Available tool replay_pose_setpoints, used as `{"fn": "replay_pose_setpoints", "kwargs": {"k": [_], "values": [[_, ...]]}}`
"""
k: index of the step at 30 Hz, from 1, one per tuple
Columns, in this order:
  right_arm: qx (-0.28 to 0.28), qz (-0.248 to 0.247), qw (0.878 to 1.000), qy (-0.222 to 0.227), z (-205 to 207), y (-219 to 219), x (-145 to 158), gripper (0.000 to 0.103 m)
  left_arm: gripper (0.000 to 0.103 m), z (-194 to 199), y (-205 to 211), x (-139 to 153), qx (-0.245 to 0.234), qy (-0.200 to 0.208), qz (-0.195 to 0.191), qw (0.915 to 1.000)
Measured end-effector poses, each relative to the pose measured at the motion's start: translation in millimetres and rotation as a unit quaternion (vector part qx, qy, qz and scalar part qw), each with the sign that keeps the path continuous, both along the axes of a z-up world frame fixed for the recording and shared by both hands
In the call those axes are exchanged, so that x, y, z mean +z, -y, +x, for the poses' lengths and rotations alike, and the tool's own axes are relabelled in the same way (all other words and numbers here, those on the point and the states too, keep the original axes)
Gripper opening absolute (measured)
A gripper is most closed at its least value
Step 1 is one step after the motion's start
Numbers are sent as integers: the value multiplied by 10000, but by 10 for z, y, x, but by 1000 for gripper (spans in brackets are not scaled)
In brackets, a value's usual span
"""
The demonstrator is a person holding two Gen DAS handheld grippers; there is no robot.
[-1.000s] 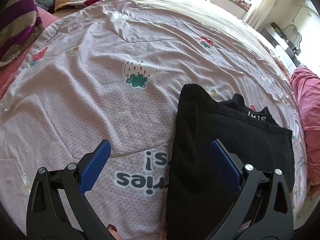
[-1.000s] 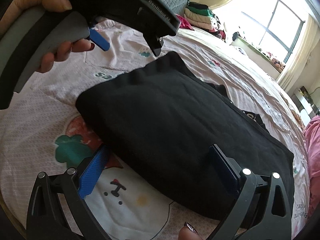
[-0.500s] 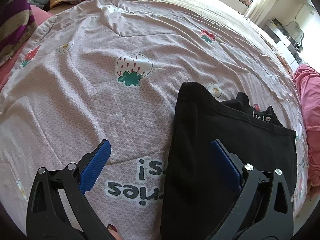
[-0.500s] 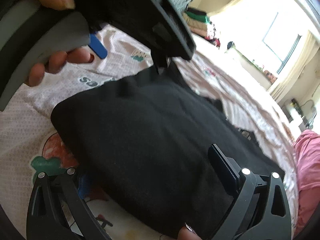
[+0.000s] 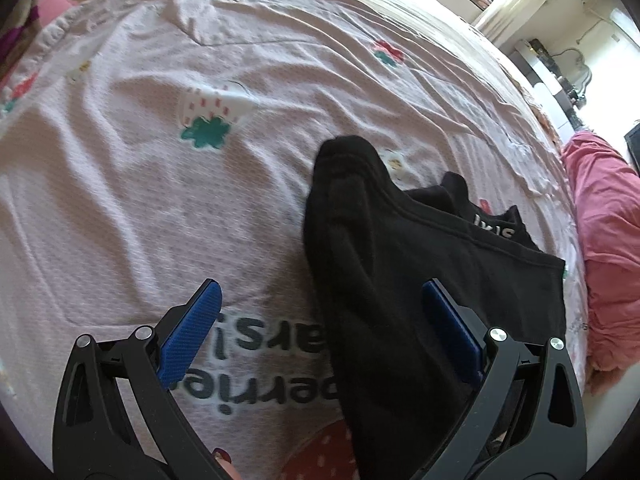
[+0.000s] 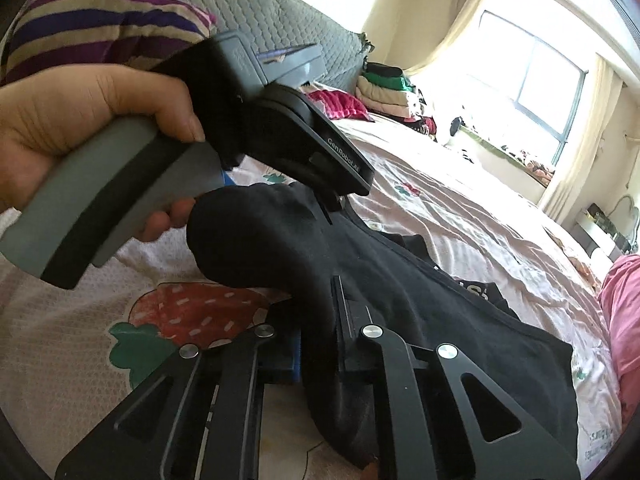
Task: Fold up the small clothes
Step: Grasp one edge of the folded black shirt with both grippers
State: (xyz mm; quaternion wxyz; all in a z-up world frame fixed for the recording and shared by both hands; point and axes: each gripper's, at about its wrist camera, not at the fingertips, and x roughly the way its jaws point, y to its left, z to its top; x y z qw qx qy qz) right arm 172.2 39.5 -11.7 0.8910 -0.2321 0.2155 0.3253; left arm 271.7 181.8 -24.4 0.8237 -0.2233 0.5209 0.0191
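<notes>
Closest in, right tongs point(image 6: 316, 344) just snapped together, clenched on the near edge of the black knit garment point(image 6: 400, 300), a thick fold of cloth pinched between the blue pads and bunching up over them. Beside that, left tongs point(image 5: 320, 332) spread wide and released, one blue pad over the pink strawberry-print bedsheet point(image 5: 160, 184), the other over the black cloth, gripping nothing. Seen from the right wrist camera, a person's hand point(image 6: 80, 128) wrapped round the grey handle of those left tongs, just above the garment's rounded fold. Further out, garment lying on the bed, already doubled over, white lettering peeking from a lower layer at the far edge. Looks like mid-fold: one fold apparently made, another being started, neatening and setting aside not yet done. Far back, a stack of folded clothes point(image 6: 384, 88) by the grey quilted headboard point(image 6: 256, 12).
</notes>
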Motion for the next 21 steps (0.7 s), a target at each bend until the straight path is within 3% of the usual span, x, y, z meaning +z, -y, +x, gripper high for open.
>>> {"fn": "replay_pose_setpoints", "kwargs": {"k": [7, 14, 16, 21], "values": [[-113, 145, 9998, 4, -41, 77, 46, 9, 91, 17, 101, 23, -42, 270, -479, 9985], [-262, 335, 9991, -43, -56, 173, 53, 9, 33, 31, 336, 78, -316, 403, -451, 9977], [-317, 449, 9985, -78, -60, 228, 72, 8, 27, 23, 450, 151, -453, 511, -199, 9975], [-470, 738, 9961, -74, -85, 386, 128, 8, 24, -13, 655, 330, -645, 780, 223, 9946]]}}
